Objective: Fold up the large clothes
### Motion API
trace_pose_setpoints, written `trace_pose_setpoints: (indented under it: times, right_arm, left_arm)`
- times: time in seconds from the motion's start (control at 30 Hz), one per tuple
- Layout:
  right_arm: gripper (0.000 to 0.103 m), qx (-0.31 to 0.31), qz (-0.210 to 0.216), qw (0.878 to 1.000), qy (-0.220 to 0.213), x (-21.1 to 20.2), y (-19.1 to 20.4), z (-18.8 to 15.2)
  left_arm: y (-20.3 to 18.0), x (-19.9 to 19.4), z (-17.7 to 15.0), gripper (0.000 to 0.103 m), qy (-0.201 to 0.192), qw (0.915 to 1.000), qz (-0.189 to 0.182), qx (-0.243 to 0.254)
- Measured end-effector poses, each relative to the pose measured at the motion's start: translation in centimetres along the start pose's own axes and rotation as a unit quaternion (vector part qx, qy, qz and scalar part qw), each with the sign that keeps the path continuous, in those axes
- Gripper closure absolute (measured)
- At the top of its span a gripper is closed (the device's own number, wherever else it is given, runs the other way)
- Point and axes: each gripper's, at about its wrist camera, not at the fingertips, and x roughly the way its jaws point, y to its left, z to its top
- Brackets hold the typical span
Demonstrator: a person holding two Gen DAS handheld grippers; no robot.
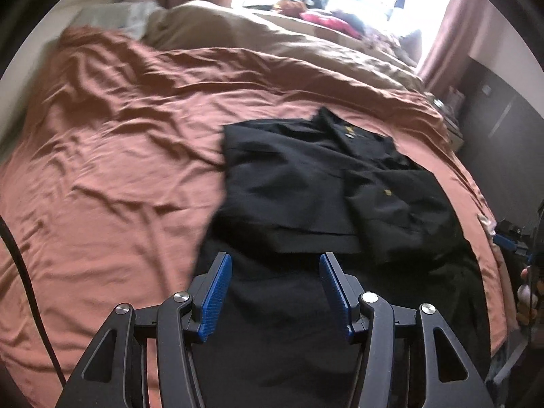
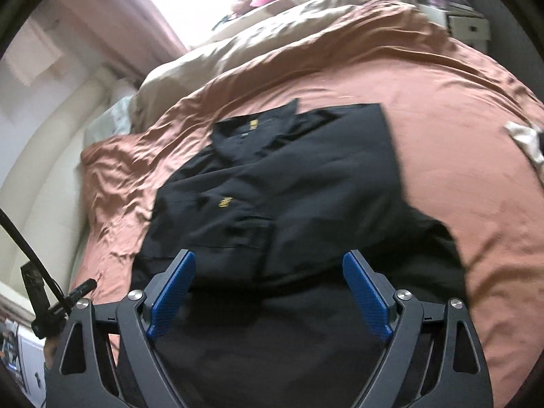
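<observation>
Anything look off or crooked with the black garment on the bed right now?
Nothing is damaged or spilled. The black collared garment with yellow embroidery lies half-folded on the wrinkled rust-coloured bedsheet; its folded edges look uneven and its lower part is still spread out.

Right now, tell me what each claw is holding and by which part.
Nothing is held. The left claw and the right claw both stand open above the black shirt, which lies partly folded on the bed.

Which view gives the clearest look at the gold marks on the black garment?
The right wrist view. The black garment lies centred there, with one gold mark at the collar and another lower down, both fairly distinct. The left wrist view shows the same two marks smaller, dimmer and blurred.
</observation>
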Motion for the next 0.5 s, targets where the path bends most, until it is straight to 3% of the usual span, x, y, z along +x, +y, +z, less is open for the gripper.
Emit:
trace_pose_setpoints:
  times: [0.07, 0.17, 0.27, 0.37, 0.5]
  right_arm:
    - [0.015, 0.01, -0.009, 1.0, -0.007, -1.8, -2.6, -0.3]
    - [0.015, 0.018, -0.018, 1.0, -0.014, -2.1, -3.3, -1.7]
    - [0.015, 0.028, -0.025, 0.999, -0.017, -3.7, -4.7, -2.8]
    - [0.015, 0.038, -0.035, 0.998, -0.019, -2.0, -4.8, -3.3]
    - [0.036, 0.054, -0.042, 0.998, -0.016, -0.9, -5.9, -3.5]
  left_arm:
    - [-2.7, 1.4, 0.8, 0.047, 0.008, 0.9998, -0.009, 0.016]
    - [-5.7, 3.1, 1.4, 0.046, 0.019, 0.999, -0.018, 0.036]
    - [-8.9, 5.0, 1.8, 0.037, 0.033, 0.9975, -0.031, 0.055]
    - [-12.4, 7.0, 1.6, 0.03, 0.046, 0.9949, -0.043, 0.08]
    - [-16.4, 9.4, 1.5, 0.03, 0.064, 0.9914, -0.052, 0.102]
